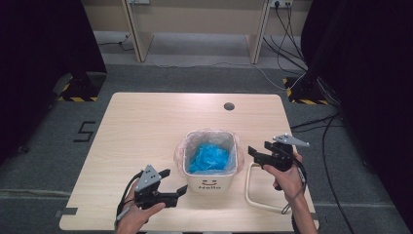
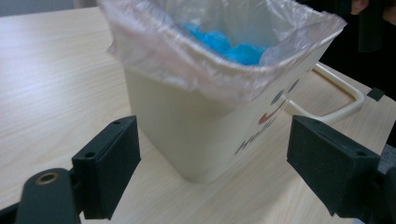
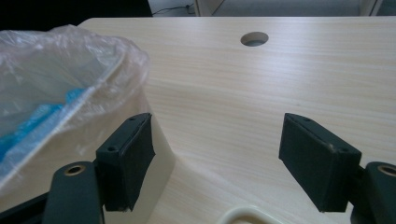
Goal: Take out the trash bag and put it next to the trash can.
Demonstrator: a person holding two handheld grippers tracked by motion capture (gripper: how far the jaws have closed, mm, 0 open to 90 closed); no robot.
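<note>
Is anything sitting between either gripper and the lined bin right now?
Nothing visible does. The left gripper faces the bin across bare table, jaws open. The right gripper is open beside the bin's bag-covered rim. The cream frame lies flat on the table below that gripper, not in its line.

Light wood desk [image 1: 146, 122] w/ round cable hole [image 1: 229, 106] near far edge, right of centre. Grey carpet floor [image 1: 44, 161]. Black curtains [image 1: 34, 44] both sides. Beyond far edge: pale wood furniture legs [image 1: 138, 34], wall socket [image 1: 281, 4], cables [image 1: 287, 44]. Hazard-striped stand bases [image 1: 78, 90] off both far corners. Even, soft light.
</note>
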